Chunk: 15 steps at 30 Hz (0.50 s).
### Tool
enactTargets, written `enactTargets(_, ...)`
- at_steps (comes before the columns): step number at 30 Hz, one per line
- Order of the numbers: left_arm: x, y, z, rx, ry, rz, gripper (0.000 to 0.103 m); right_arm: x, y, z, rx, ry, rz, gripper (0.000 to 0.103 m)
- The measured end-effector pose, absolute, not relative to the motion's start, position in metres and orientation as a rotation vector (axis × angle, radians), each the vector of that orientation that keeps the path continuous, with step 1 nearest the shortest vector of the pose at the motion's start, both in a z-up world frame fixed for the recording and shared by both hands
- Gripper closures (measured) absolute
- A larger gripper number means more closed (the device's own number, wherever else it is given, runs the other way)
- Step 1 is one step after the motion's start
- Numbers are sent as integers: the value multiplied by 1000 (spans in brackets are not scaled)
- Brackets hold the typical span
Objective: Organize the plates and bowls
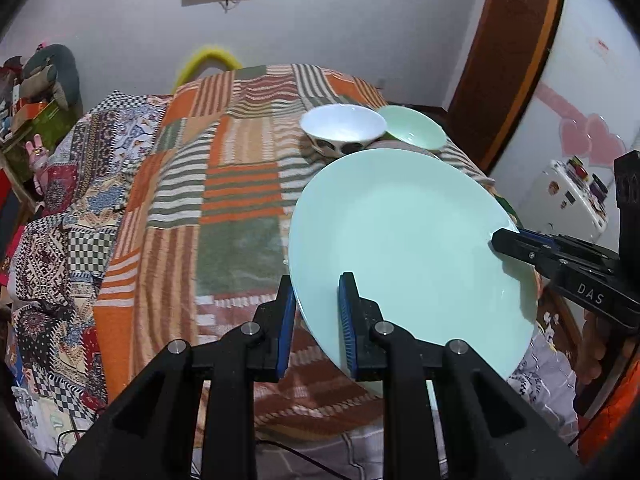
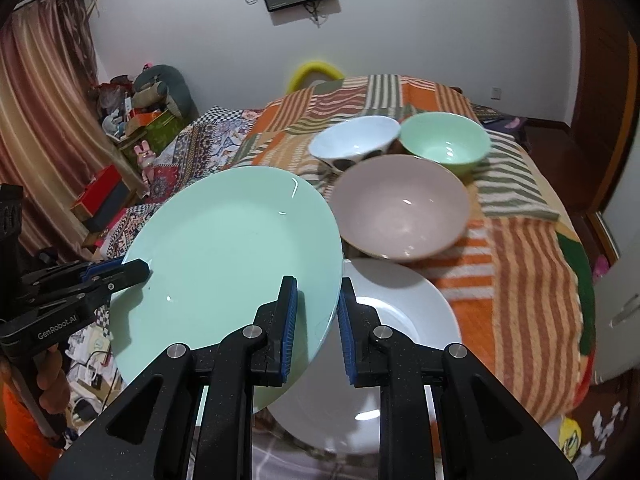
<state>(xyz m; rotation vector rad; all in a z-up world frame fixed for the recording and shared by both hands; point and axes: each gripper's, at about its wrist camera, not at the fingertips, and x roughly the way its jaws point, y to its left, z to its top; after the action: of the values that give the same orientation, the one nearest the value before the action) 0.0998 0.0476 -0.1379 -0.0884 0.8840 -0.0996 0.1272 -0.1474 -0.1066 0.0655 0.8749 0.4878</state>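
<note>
A mint-green plate (image 2: pixel 228 248) hangs tilted above the near part of a bed covered by a striped patchwork blanket (image 1: pixel 224 184), carried at two opposite rim edges. The left gripper (image 1: pixel 318 320) has its blue-padded fingers (image 1: pixel 347 320) pinching the plate's near-left rim, one finger above and one below the edge; the right gripper (image 2: pixel 318 320) pinches the opposite rim the same way, its fingers (image 2: pixel 289 320) nearly pressed together with only the thin edge between them. In the right wrist view, a white plate (image 2: pixel 408 320) lies flat on the bed under the green plate's right edge, partly covered by it. Just beyond the white plate sits a pinkish-beige bowl (image 2: pixel 400 212), close to the green plate's far rim. Behind it stand a white bowl with dark spots (image 2: pixel 354 142) and a light-green bowl (image 2: pixel 444 144), almost touching each other. The blanket's left half is bare, giving open room there, while the right side is crowded with dishes. To the left of the bed lie a second patterned quilt (image 1: pixel 60 220) and a cluttered corner; a wooden door frame (image 1: pixel 516 52) stands at the far right.
</note>
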Motion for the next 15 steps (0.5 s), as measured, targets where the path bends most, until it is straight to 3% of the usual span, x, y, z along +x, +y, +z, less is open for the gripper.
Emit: enactTargets(15, 99, 13, -181, -80, 991, -156, 82, 104, -186, -139, 142, 962, 429, 85)
